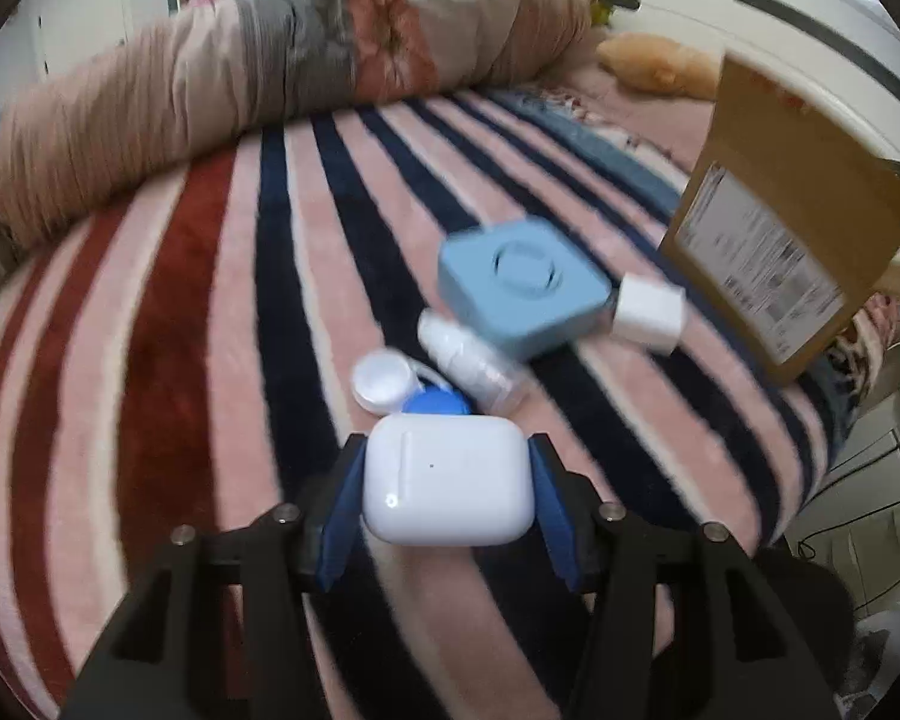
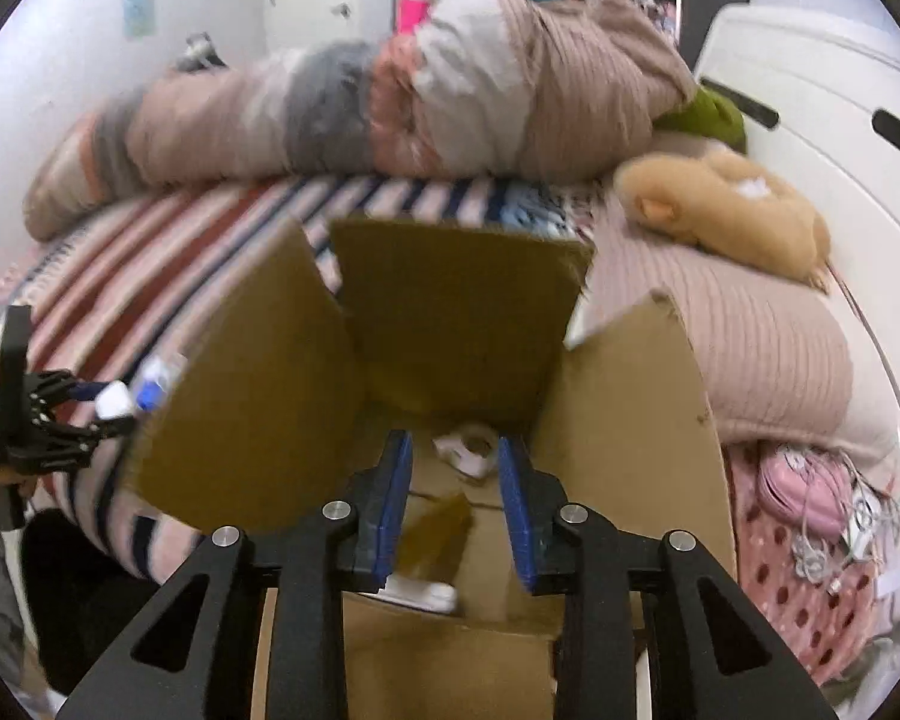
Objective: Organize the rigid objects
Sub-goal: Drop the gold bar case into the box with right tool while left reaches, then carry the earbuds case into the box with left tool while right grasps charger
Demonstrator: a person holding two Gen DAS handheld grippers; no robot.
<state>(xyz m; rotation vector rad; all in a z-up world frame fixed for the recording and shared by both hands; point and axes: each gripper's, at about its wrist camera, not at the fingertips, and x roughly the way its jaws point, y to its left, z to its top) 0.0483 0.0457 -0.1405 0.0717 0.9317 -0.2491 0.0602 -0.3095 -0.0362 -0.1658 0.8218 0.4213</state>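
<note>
A glossy white rounded plastic earbud case (image 1: 448, 480) is clamped between the blue pads of the left gripper (image 1: 448, 483), above the striped fleece blanket (image 1: 180, 360) and well apart from the open brown cardboard box (image 2: 456, 312). The right gripper (image 2: 455, 468) is held parted and empty over that box, where a white tape roll (image 2: 468, 447) lies. A slip is judged likely, since the smooth curved shell is gripped only at its sides.

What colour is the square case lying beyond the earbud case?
Light blue, clearest in the left wrist view.
</note>
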